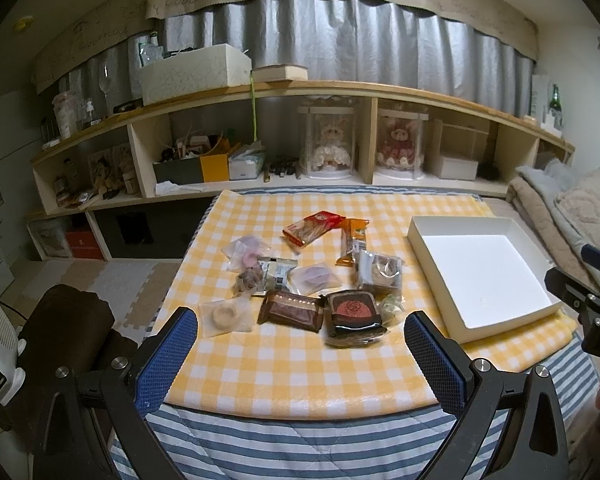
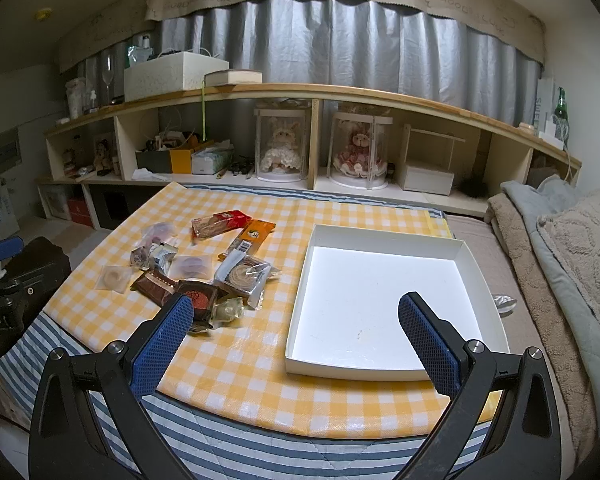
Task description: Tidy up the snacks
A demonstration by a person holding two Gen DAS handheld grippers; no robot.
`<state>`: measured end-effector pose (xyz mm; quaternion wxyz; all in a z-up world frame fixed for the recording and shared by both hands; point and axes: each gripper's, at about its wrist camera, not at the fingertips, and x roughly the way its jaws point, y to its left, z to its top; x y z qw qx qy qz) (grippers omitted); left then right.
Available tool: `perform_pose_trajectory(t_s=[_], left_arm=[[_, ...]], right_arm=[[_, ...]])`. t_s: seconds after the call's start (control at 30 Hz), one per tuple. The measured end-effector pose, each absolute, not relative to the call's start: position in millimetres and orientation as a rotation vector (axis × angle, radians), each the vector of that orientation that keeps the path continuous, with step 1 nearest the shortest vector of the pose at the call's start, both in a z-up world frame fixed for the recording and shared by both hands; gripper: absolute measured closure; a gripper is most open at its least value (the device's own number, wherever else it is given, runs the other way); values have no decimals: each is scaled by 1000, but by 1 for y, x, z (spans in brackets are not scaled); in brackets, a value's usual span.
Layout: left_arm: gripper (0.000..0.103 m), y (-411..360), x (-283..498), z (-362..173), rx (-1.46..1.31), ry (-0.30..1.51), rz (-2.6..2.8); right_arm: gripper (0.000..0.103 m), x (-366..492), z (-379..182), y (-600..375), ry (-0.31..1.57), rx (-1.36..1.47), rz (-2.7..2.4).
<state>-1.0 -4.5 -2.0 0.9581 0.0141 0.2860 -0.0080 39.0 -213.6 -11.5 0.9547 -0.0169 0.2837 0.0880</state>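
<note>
Left gripper (image 1: 300, 332): black frame, blue mesh-textured pads, fingers spread wide, nothing between them, held above the near table edge facing the snack pile. Right gripper (image 2: 296, 316): same build, fingers likewise spread and holding nothing, poised over the near edge of the box. Striped cover (image 2: 236, 440): blue-and-white quilted fabric, draped under the checked cloth. Checked cloth (image 1: 300, 372): glossy yellow-and-white plastic sheet, flat on the table. Snacks, loose cluster left of the box: dark glossy packet with a red round emblem (image 1: 352, 318), nearest; brown foil packet (image 1: 294, 312) touching its left side, long axis running left-right; clear pouch with a pale ring biscuit (image 1: 224, 316) further left; clear pack of spiral cookies (image 2: 246, 276), between the pile and the box; translucent pouches with pink sweets (image 1: 246, 254) mid-pile; orange wrapper (image 1: 354, 238) and red packet (image 1: 314, 226) farthest, the red lying diagonally. Box (image 2: 476, 256): white card, shallow, rectangular, open-topped, empty, right of the pile. Blankets (image 2: 560, 248): fleecy, folded, right. Shelf (image 2: 300, 92): wooden, holding two cased dolls, before grey curtains (image 2: 340, 40).
</note>
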Motion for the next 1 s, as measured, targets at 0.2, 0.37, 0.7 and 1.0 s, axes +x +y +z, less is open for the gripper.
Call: perform_pose_trajectory(t_s=[0.2,0.37,0.7,1.0], left_arm=[[0,-2,-5,2,20,563,-39],[0,6,4,14,-34,564,-116],[0,21,46,32,-21,492,-57],[0,17,117,6,-79,623,-29]], right_arm=[[0,41,-11,-213,577,-29,172],[0,43,-3,-216,564,-17,169],[0,82,13,-202,531,-14,191],[0,147,1,-188,571,3,247]])
